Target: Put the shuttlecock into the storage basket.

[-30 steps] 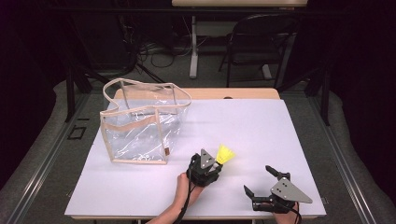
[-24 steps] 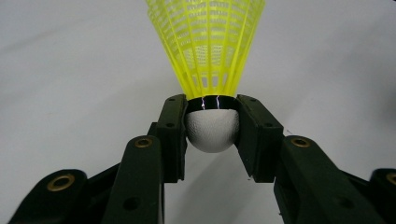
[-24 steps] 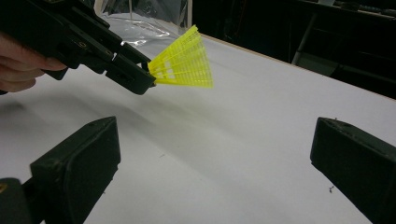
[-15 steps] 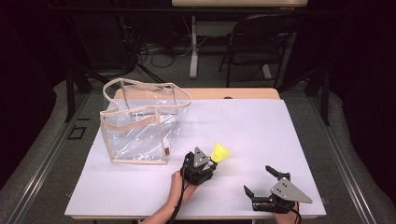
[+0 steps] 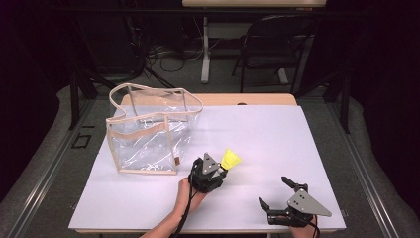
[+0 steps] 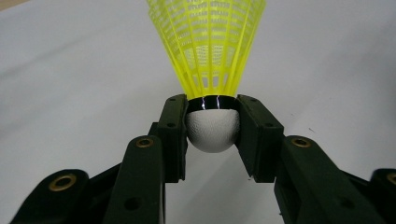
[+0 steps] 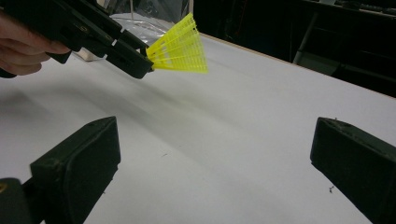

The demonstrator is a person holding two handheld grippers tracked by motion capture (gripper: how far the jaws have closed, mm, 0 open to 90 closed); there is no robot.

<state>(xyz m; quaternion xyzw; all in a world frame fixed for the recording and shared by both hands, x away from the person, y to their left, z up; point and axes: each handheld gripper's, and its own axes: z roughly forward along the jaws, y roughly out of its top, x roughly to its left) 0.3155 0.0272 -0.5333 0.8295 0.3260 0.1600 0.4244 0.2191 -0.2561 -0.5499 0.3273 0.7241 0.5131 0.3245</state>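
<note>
left gripper (image 5: 221, 170): jaws were closed on the yellow plastic mesh shuttlecock (image 5: 230, 159), pads clamped on either side of its white rounded cork base (image 6: 212, 129) just under the black band; in the left gripper view the yellow skirt fanned out past the jaw tips.
right gripper (image 5: 277, 193): jaws stood wide apart, nothing between them, nothing touched; in the right gripper view only bare white desk (image 7: 243, 140) lay between the two black jaws.
shuttlecock position: at the tip of the left gripper, held just above the desk surface near the middle front; skirt pointed away from the hand (image 5: 189, 194), tilted up and toward the right; well apart from the right gripper, which sat at the front right edge of the desk.
clear bag (image 5: 148, 130): transparent plastic tote bag with beige trim and handles, stood upright and open on the left rear part of the desk, near the left gripper but not touching it.
counts: one shuttlecock, one clear bag, two grippers, one white-topped desk.
</note>
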